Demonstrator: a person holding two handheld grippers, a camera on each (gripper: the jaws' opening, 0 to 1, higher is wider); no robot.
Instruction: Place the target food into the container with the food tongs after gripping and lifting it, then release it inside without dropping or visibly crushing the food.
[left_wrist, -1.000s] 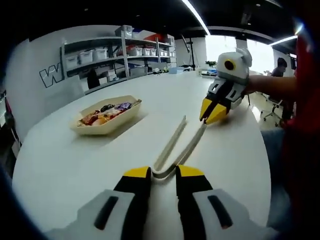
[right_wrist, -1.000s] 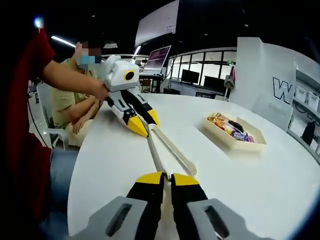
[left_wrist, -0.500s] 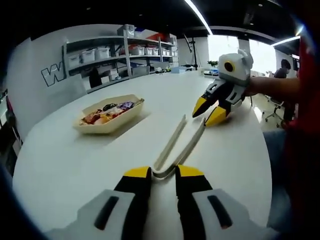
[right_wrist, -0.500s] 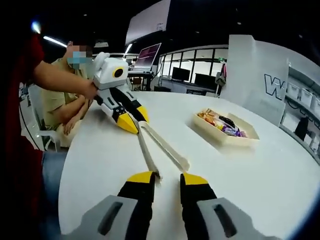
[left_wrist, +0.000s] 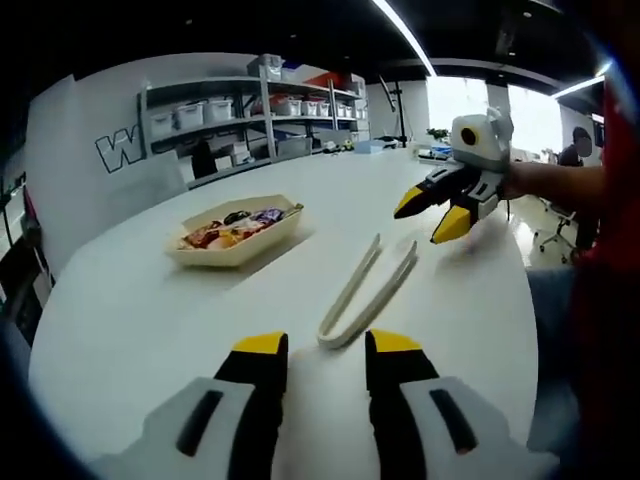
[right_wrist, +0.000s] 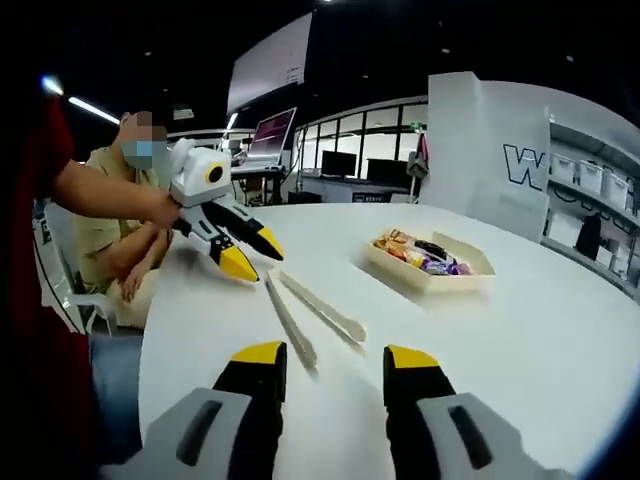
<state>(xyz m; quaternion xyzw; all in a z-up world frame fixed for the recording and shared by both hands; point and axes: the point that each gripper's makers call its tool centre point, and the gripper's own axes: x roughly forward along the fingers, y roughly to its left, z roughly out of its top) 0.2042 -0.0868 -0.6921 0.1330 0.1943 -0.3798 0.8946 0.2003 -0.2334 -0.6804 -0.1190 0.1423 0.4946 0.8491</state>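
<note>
The food tongs lie flat on the white table, free of both grippers, their long axis running between the two: the joined end sits just ahead of the left gripper, whose jaws stand apart and empty on either side of it, and the two loose tips point toward the right gripper, likewise spread and holding nothing. The left gripper looks the nearer of the two. The tongs are pale, slim and slightly splayed, while the container of bright wrapped food rests farther off to the left.
</note>
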